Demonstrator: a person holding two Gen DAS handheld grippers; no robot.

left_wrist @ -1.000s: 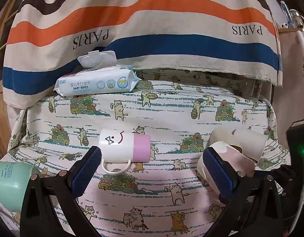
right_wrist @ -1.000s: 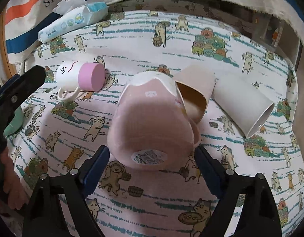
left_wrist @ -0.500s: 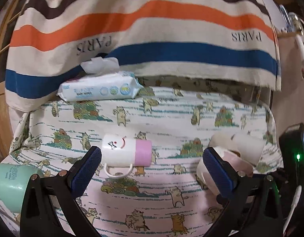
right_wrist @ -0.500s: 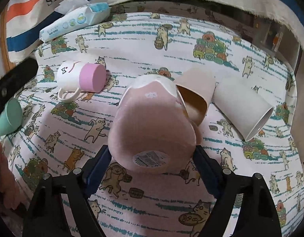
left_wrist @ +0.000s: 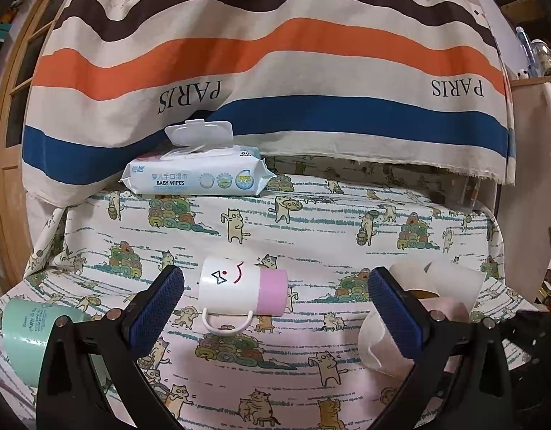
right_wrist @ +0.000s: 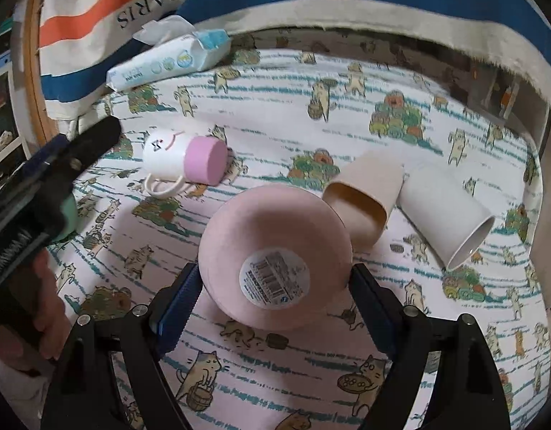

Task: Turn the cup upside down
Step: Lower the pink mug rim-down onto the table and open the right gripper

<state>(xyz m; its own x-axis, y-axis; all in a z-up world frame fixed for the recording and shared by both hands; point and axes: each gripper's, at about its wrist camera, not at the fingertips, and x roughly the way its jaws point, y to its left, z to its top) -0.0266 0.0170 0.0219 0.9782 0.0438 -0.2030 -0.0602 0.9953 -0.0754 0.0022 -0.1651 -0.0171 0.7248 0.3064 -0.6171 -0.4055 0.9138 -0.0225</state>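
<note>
My right gripper [right_wrist: 275,286] is shut on a pink cup [right_wrist: 275,254], its labelled base turned up toward the camera and its mouth facing down to the cloth. The same cup shows in the left wrist view [left_wrist: 379,344], low at the right behind the pad. My left gripper [left_wrist: 275,308] is open and empty above the cloth. A white mug with a pink base [left_wrist: 243,286] [right_wrist: 185,157] lies on its side between and just beyond its fingertips.
A beige cup [right_wrist: 365,200] and a white cup [right_wrist: 447,211] lie on their sides right of the pink cup. A mint cup [left_wrist: 32,333] lies at the left. A baby-wipes pack [left_wrist: 196,175] sits at the back by the striped cloth [left_wrist: 275,71].
The right gripper has closed on the pink cup and tipped it so its base faces up. The left gripper has shifted slightly and stays open.
</note>
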